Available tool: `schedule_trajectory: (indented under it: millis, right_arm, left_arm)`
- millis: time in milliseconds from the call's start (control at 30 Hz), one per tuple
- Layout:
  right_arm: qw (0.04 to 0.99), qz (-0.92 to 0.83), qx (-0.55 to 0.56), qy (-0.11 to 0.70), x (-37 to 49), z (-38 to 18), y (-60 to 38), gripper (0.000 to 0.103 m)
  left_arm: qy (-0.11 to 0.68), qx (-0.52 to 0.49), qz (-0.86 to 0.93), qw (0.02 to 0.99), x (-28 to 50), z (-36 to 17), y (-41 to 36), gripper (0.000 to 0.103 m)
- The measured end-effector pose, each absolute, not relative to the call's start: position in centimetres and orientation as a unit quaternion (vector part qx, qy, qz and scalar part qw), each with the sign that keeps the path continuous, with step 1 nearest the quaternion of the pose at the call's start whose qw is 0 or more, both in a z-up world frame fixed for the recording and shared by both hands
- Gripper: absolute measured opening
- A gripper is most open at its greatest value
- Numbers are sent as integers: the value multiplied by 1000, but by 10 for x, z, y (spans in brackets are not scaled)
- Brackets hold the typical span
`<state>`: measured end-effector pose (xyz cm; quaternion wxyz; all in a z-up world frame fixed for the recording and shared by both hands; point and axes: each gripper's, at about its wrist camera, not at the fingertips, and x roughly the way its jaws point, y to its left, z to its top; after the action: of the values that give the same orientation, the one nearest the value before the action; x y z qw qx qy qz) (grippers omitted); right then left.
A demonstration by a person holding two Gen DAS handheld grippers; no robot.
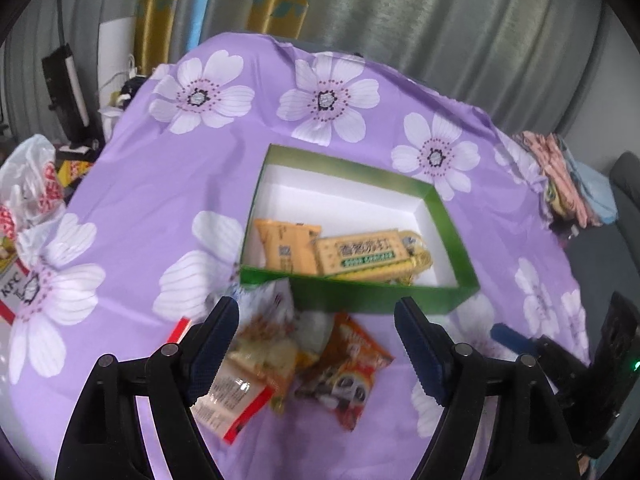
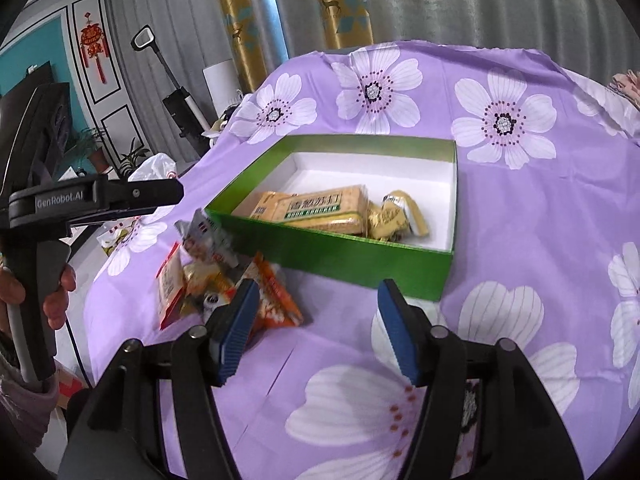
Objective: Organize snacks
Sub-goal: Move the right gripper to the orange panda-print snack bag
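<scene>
Your worktop [image 2: 520,208] was draped in a purple cloth printed with big white flowers. On it sat the green box [image 1: 448,220] with its white inside, open at the top. Against its near wall lay three snacks: an orange packet [image 1: 286,246], a long cracker pack [image 1: 362,258] with a green label overlapping it, and some small yellow wrapped pieces [image 2: 394,214] just beside that.

Outside the box, just in front of its near wall, a loose heap of snacks lay on the cloth: a red-edged packet [image 1: 232,404], a pale pouch [image 1: 266,312] leaning at the box, and an orange-brown packet [image 1: 348,364].

Your left gripper [image 1: 316,344] hung above that heap, its jaws spread wide and released, gripping nothing. Your right gripper [image 2: 316,328] hovered over bare cloth beside the heap, jaws likewise parted and empty. Your hand [image 2: 56,300] held the left gripper's handle at the right wrist view's left edge.
</scene>
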<state>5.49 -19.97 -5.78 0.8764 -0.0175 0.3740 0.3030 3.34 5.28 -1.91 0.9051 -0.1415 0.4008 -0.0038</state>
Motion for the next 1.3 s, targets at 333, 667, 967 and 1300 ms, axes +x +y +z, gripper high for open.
schedule_trajectory:
  millis: [333,667,967,1300]
  right_arm:
    - [859,323,-5,396,25,-67,-191,63]
    - [843,345,-19,413,12,-76,-168,63]
    - [834,354,-25,423,12,-83,-155,63]
    - [816,367,-20,445,18,-106,-142,63]
  left_arm:
    - [395,-86,12,915,-6,-19,37,80]
    - [397,-76,-4,915,-19,-22,31,80]
    - [408,-104,-27,907,-18,-38,38,80]
    - [419,-109,-52,900,-12,-63,41,80]
